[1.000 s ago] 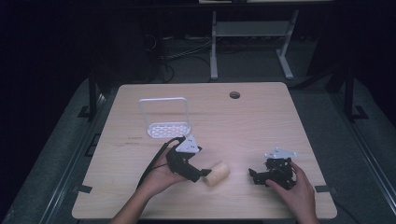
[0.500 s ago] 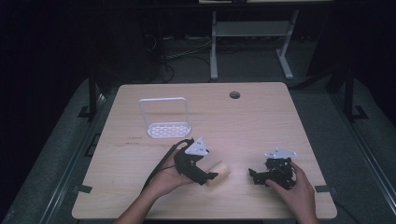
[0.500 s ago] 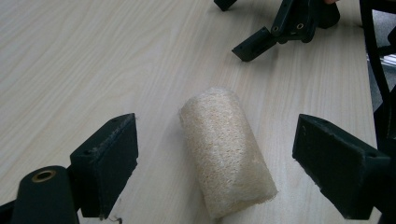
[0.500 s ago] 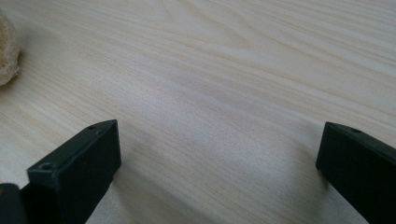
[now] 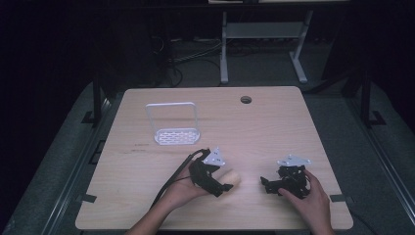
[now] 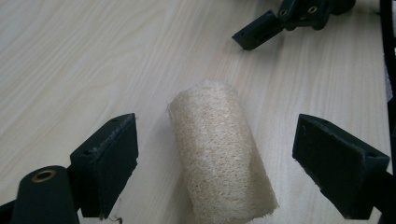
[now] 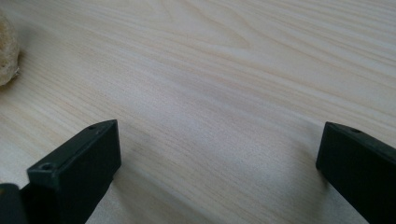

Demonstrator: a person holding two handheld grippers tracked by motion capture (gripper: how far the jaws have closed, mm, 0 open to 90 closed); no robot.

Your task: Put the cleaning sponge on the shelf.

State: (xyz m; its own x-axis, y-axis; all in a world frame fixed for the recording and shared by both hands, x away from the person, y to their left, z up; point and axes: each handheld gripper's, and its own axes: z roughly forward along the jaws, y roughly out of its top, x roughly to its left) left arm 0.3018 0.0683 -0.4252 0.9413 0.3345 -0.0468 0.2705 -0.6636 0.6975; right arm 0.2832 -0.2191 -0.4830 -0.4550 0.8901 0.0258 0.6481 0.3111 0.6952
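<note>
Fibrous loofah roll (image 6: 222,154) lies lengthwise between the spread left tool (image 6: 233,163).

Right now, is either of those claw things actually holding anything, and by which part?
Nothing is held. The left gripper is open, its jaws on either side of the loofah roll but apart from it. The right gripper is open over bare table.
</note>
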